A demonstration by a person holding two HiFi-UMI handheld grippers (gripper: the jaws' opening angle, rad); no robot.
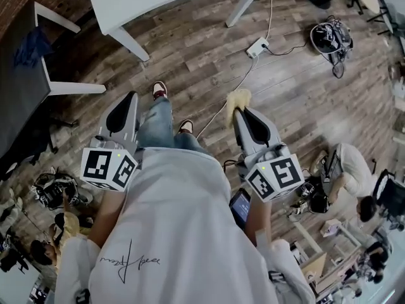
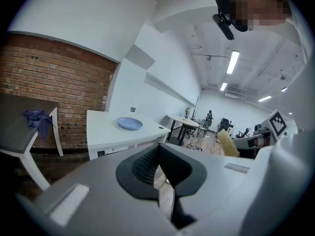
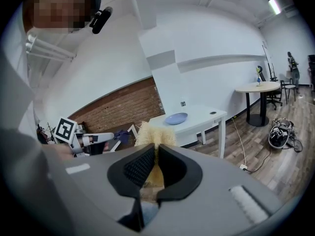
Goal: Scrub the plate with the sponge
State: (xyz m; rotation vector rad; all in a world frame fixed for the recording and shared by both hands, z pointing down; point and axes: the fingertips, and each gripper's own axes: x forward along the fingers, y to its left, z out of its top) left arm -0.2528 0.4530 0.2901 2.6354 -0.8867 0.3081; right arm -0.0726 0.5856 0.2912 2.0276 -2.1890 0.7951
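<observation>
Yellow, fibrous sponge [image 3: 156,133] sticks out ahead of the right gripper [image 3: 154,154], whose jaws pinch its near end. On the left gripper [image 2: 158,154] the jaws are pressed together on nothing. Well ahead of both, the blue plate [image 2: 130,124] lies untouched on a white table [image 2: 101,125]. The plate may skate toward the table edge under scrubbing, since nothing steadies it. The narrow grip could also let the sponge twist free once pressed down.

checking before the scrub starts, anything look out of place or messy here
A power strip and its cable trail loose across the floor in front of the white table, a trip risk. The plate sits flat; nothing looks spilled.
</observation>
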